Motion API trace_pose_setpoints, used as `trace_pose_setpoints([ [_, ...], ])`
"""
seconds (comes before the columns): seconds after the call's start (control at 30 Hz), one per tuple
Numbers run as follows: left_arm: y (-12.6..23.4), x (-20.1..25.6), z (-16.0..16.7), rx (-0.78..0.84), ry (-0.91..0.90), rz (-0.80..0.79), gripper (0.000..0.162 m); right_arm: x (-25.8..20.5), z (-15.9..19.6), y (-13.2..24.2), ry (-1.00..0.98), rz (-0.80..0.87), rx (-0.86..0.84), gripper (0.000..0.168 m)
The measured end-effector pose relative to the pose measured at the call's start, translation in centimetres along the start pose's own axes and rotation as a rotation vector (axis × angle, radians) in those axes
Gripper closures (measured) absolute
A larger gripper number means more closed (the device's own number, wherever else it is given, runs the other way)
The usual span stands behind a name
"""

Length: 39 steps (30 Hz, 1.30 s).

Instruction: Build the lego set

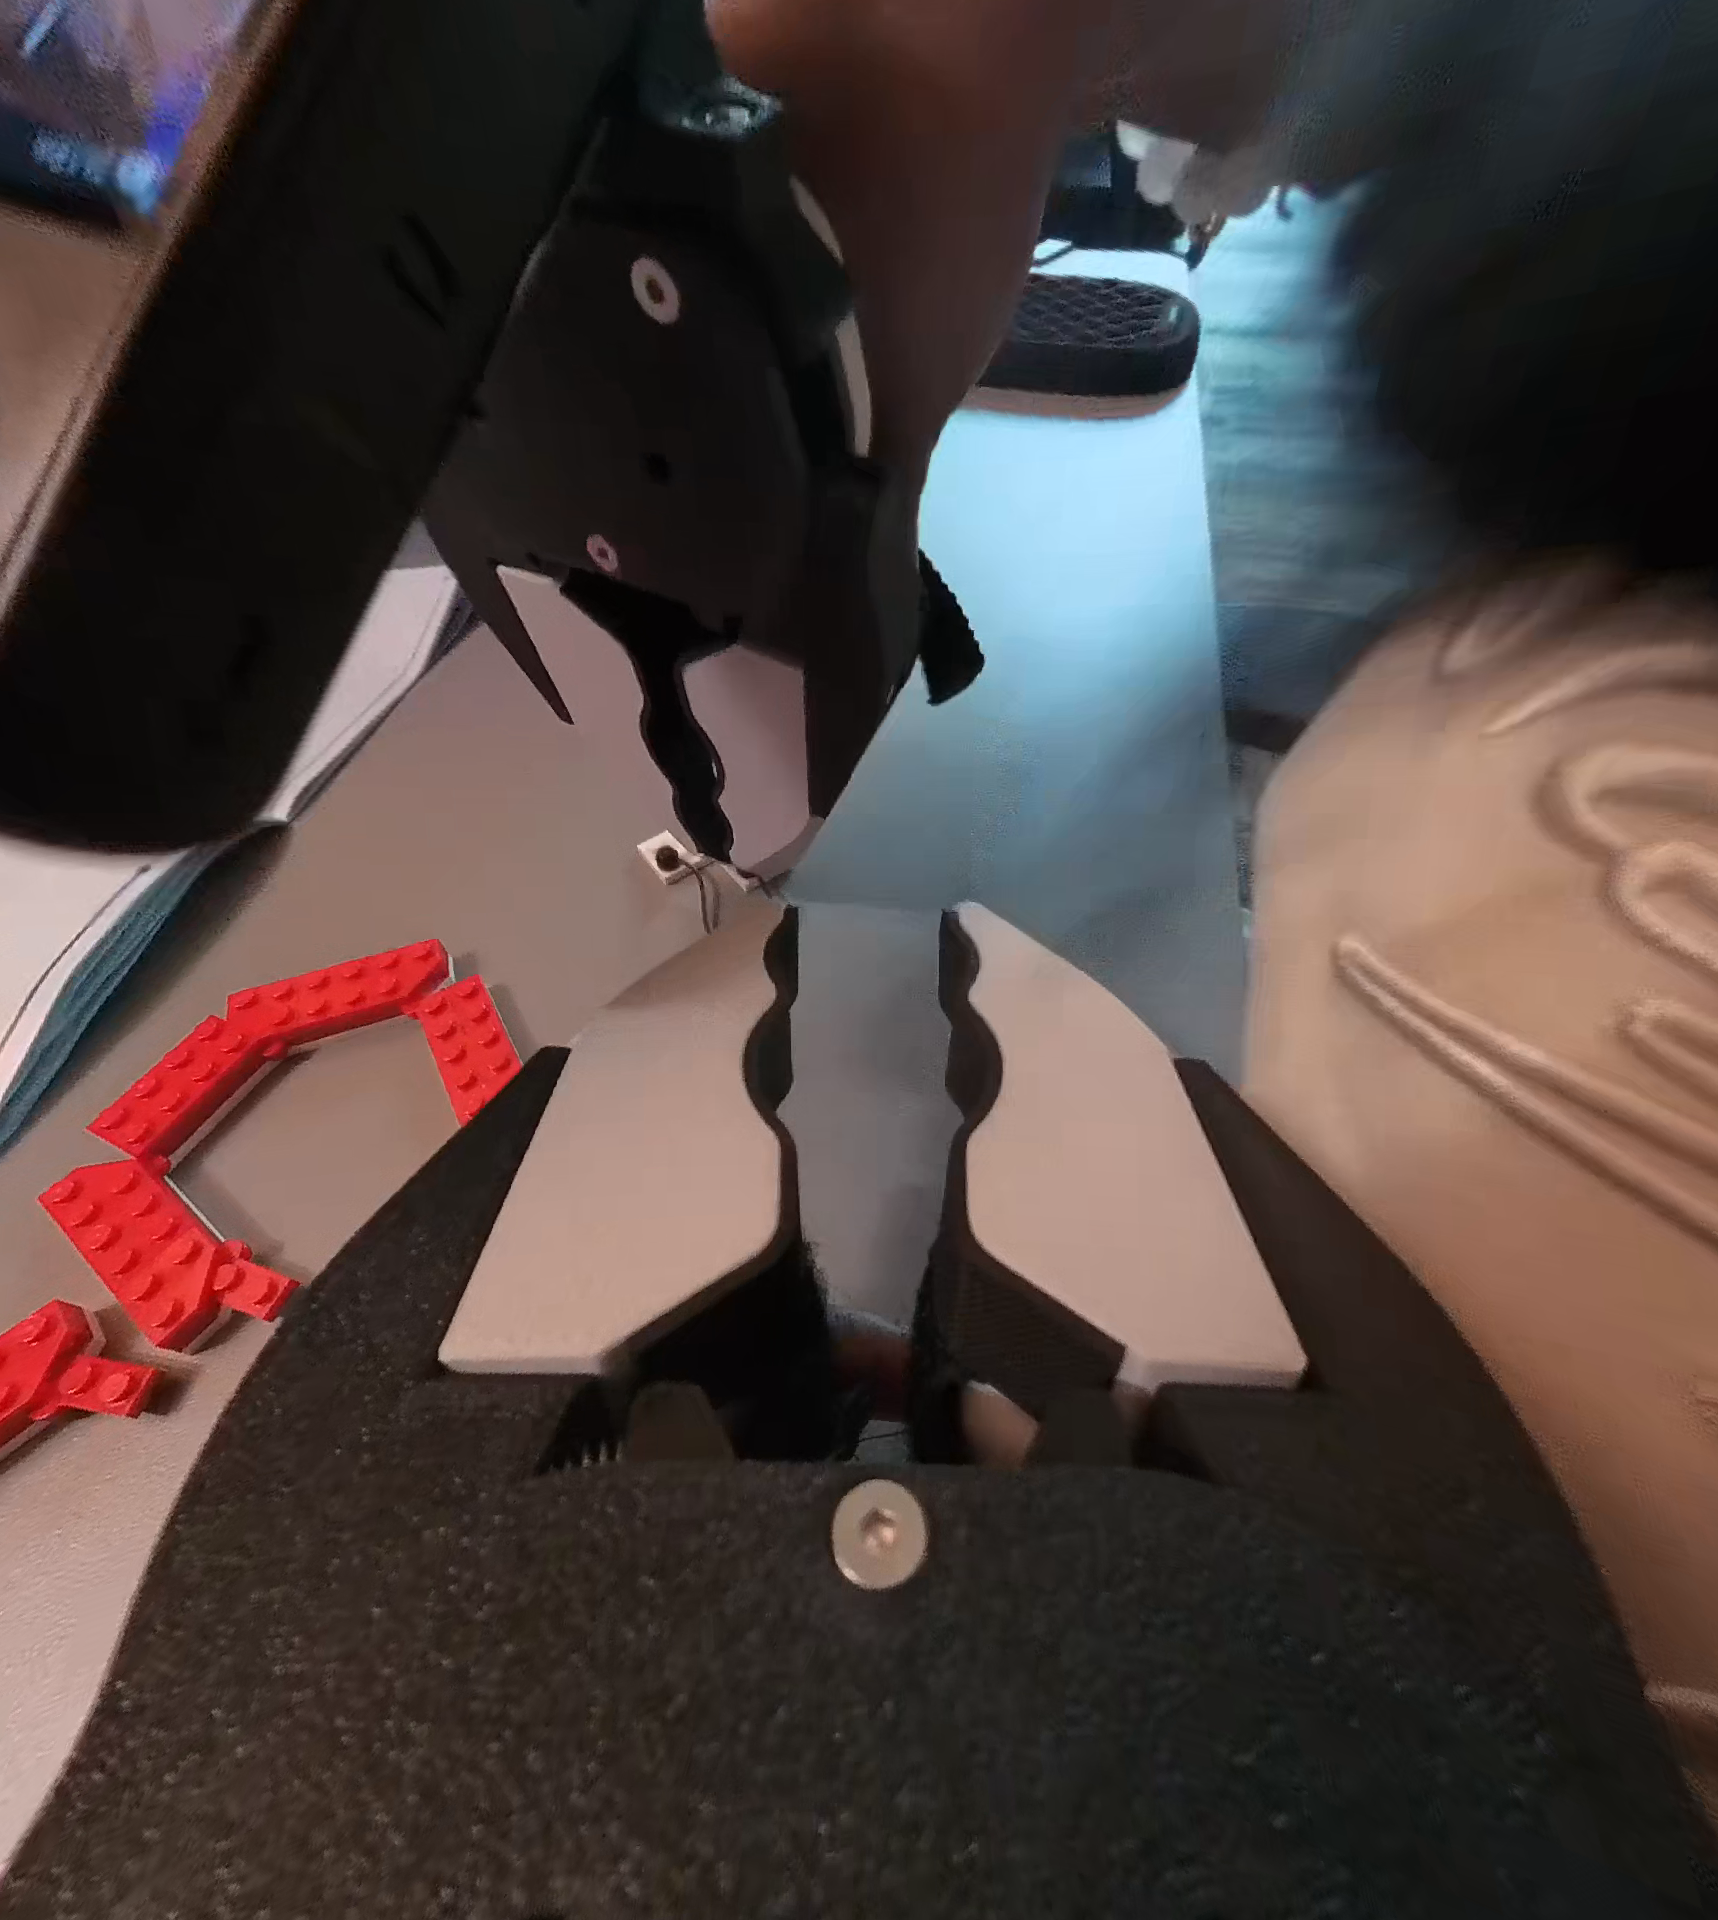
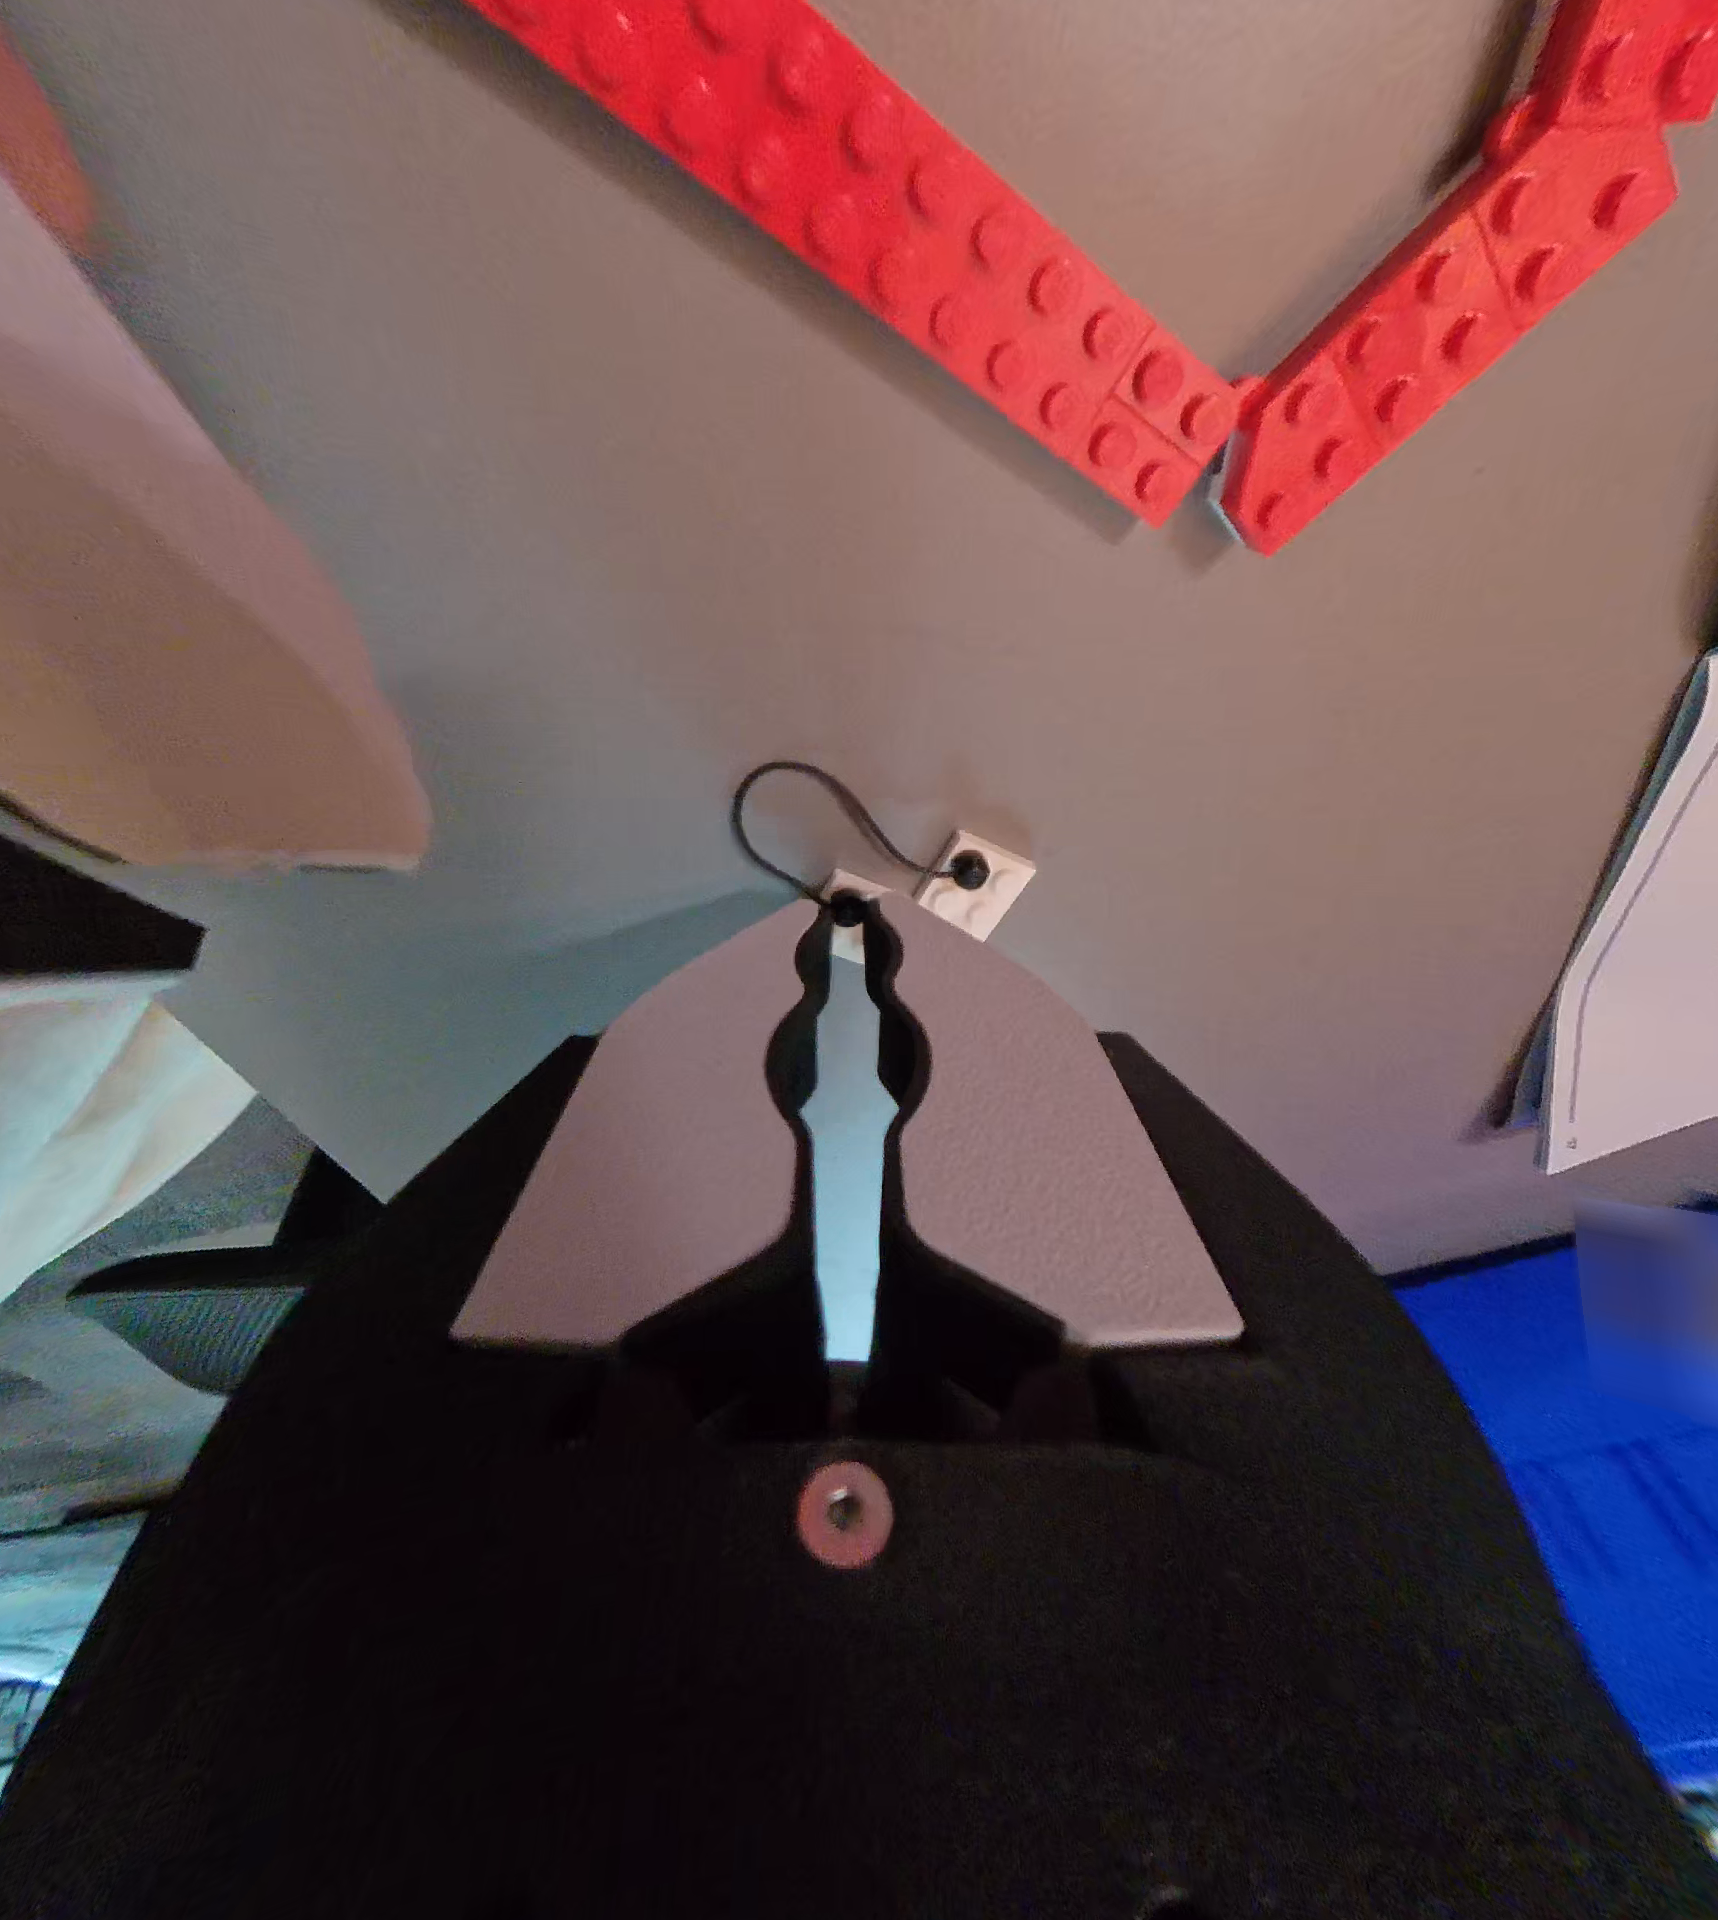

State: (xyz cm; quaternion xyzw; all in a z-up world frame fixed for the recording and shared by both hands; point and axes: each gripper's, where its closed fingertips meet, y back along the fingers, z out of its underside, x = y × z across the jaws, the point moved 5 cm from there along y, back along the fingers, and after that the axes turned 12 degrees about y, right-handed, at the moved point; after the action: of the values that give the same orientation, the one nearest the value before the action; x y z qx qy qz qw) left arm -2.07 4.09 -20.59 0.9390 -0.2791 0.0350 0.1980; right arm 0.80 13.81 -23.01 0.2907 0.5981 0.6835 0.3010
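Observation:
My right gripper [image 2: 847, 923] is shut on a small white plate [image 2: 844, 940] with a black stud, at the table's near edge. A black string [image 2: 767, 790] links it to a second small white plate [image 2: 977, 896] lying on the grey table [image 2: 626, 520]. A red frame of studded plates [image 2: 938, 260] lies beyond. In the left wrist view my left gripper [image 1: 865, 930] is open and empty, just short of the right gripper's tips [image 1: 761, 878] and the second white plate [image 1: 666, 858]. The red frame [image 1: 315, 1003] lies to its left.
An open instruction booklet [image 1: 55, 987] lies behind the red frame and shows at the right of the right wrist view [image 2: 1686, 883]. A person in a beige top [image 1: 1561, 1143] is close on the right. The table edge [image 1: 1187, 623] runs past the grippers. My hands' fingertips stand some 9 cm from each other.

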Motion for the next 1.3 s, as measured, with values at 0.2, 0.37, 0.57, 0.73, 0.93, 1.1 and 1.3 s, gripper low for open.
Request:
trace_pose_setpoints([
  [0.2, 0.5, -0.2, -0.2, 0.009, -0.005, -0.032, 0.137, 0.3, 0.7, 0.3, -0.028, 0.013, 0.092, 0.15],
  [0.37, 0.3, 0.0, 0.1, -0.008, -0.019, -0.041, 0.137, 0.2, 1.7, 1.3, -0.065, -0.049, 0.167, 0.133],
  [0.57, 0.1, 0.2, 0.2, -0.023, -0.03, -0.045, 0.137, 0.4, 2.1, 0.7, -0.067, -0.004, 0.241, 0.168],
  [0.73, -0.1, 0.0, 0.2, -0.025, -0.03, -0.05, 0.137, 0.3, 1.9, 0.7, -0.091, -0.009, 0.277, 0.168],
  [0.93, -0.2, 0.0, 0.4, -0.027, -0.031, -0.05, 0.137, 0.6, 1.7, 0.3, -0.103, -0.02, 0.278, 0.168],
  [1.1, -0.2, 0.0, 0.4, -0.023, -0.024, -0.048, 0.137, 0.6, 2.1, -0.2, -0.117, -0.038, 0.244, 0.168],
  [1.3, -0.2, -0.2, 0.3, -0.02, -0.013, -0.04, 0.137, 0.8, 2.6, -0.2, -0.121, -0.07, 0.224, 0.168],
])
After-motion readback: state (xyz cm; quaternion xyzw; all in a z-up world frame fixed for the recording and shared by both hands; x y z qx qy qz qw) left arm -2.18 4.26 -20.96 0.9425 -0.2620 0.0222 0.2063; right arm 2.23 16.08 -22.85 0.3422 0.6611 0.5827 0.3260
